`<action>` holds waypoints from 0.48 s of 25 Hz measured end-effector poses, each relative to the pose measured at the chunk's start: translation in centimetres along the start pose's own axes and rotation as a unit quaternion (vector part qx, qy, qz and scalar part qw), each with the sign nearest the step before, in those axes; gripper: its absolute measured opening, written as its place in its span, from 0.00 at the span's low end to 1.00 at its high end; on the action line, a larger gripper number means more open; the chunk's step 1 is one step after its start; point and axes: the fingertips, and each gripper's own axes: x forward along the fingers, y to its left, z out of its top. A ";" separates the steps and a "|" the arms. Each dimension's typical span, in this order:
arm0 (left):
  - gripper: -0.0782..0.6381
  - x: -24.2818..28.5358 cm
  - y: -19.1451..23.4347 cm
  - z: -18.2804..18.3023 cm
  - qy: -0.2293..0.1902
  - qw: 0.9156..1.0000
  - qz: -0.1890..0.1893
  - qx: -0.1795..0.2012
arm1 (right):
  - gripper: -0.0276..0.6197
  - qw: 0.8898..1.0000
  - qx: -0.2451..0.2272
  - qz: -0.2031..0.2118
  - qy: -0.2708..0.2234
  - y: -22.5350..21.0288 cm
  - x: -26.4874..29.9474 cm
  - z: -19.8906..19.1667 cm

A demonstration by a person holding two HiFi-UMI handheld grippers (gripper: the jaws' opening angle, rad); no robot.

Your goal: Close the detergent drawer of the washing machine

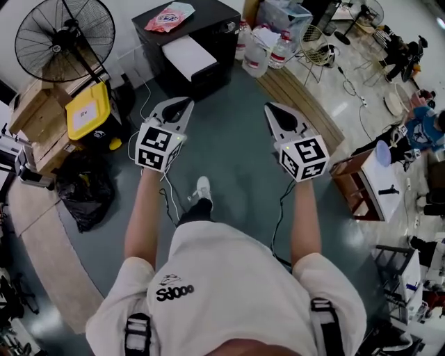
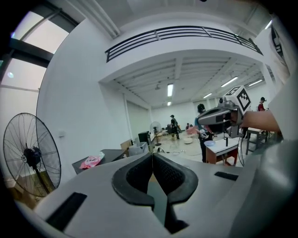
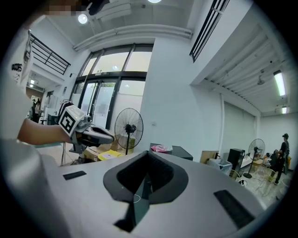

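Grey-green floor (image 1: 229, 153) fills the head view, and neither the washer nor its drawer shows anywhere on it. The left claw (image 1: 182, 106) and the right claw (image 1: 277, 111) are held side by side, well apart, each with its jaws together on nothing. Ahead of the left claw stands a black cabinet (image 1: 208, 28) with a pink packet (image 1: 169, 17) on top. Further off to that claw's left are a fan (image 1: 65, 35) and a yellow bin (image 1: 88, 110). Such a drawer is probably light, stiff plastic that slides easily on its runners, so it should need a push and no grip.

In the left gripper view the left claw's dark pads meet at the tips with nothing between them. The fan, cabinet and packet lie beyond the tips to the left, and the right claw hangs off to the right. No washer appears here either. I would press the closed tips flat against the middle of the drawer's front panel, since an off-centre push may skew it in its slot.

In the right gripper view the right claw is likewise closed and empty. The left claw and the fan are off to its left, the cabinet just beyond its tips. With the drawer out of sight, its heading cannot be told. Its long axis should run straight into the washer's front.
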 end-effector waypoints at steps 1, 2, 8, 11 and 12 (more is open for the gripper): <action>0.13 1.4 1.1 -0.2 0.001 1.000 -0.001 -0.002 | 0.04 1.000 -0.001 0.004 0.002 -0.8 1.4 -0.1; 0.13 2.8 2.2 -0.4 0.003 1.000 -0.004 -0.004 | 0.04 1.000 -0.002 0.007 0.004 -1.6 2.9 -0.2; 0.13 10.2 9.5 -0.6 0.008 1.000 -0.014 -0.004 | 0.04 1.000 0.009 0.024 -0.002 -6.0 11.7 0.6; 0.13 13.3 12.5 -0.6 0.013 1.000 -0.017 -0.005 | 0.04 0.999 0.019 0.031 -0.001 -8.1 15.6 0.8; 0.13 14.2 13.4 -0.7 0.014 1.000 -0.019 -0.007 | 0.04 0.999 0.019 0.032 0.003 -8.7 16.7 0.6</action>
